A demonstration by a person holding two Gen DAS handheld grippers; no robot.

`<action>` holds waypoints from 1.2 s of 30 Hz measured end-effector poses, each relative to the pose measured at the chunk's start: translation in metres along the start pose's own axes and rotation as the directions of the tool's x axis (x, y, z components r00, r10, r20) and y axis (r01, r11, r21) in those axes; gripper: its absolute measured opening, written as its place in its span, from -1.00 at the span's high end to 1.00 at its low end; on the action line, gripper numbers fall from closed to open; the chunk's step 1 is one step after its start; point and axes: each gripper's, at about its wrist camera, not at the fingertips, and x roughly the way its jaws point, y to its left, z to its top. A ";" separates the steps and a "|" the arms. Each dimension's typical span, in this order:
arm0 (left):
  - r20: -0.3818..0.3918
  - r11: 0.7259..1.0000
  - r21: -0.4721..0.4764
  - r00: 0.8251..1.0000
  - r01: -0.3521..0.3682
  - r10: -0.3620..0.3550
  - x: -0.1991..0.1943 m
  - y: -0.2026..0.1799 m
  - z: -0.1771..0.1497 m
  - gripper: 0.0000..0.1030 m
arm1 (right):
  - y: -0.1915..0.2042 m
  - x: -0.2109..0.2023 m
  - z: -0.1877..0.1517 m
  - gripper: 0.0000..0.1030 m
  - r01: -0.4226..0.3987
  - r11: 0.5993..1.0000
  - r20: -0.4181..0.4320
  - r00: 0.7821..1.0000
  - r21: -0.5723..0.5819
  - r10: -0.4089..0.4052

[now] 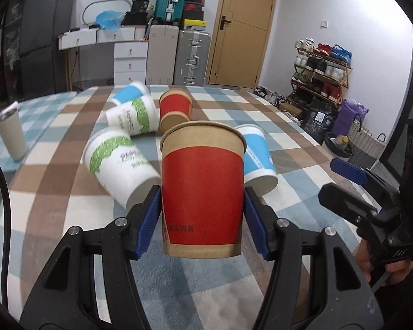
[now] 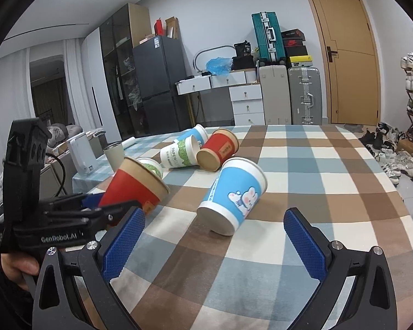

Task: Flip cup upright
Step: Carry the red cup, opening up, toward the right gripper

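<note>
My left gripper (image 1: 203, 217) is shut on a red and brown paper cup (image 1: 202, 189), mouth up, held above the checked tablecloth (image 1: 68, 192). In the right wrist view the same cup (image 2: 136, 185) is tilted, mouth toward the upper right, in the left gripper (image 2: 107, 206). My right gripper (image 2: 214, 242) is open and empty, just short of a blue and white cup (image 2: 234, 195) lying on its side with its base toward me. That blue cup (image 1: 257, 156) lies behind the held cup in the left wrist view.
Several more paper cups lie on their sides further back: a green-print cup (image 1: 118, 162), another green-print cup (image 1: 133, 115), a blue one (image 1: 130, 92), a red one (image 1: 176, 107). A beige tumbler (image 1: 11, 134) stands at the left. My right gripper (image 1: 352, 189) is at the right edge.
</note>
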 end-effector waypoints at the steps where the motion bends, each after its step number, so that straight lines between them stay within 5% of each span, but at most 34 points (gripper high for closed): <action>1: -0.007 1.000 -0.011 1.000 0.003 -0.003 0.001 0.002 -0.004 -0.09 | 0.002 0.002 -0.001 -0.99 -0.002 1.000 -0.007 1.000 -0.005 0.002; 21: -0.053 0.997 -0.081 0.999 -0.008 0.003 0.021 -0.023 -0.027 -0.10 | 0.001 0.004 -0.009 -0.99 0.000 1.000 -0.027 1.000 -0.005 0.000; 36: -0.042 0.995 -0.103 0.999 0.002 -0.006 -0.016 -0.025 -0.042 -0.10 | 0.000 0.006 -0.010 -0.99 -0.002 1.000 -0.032 0.999 -0.008 0.002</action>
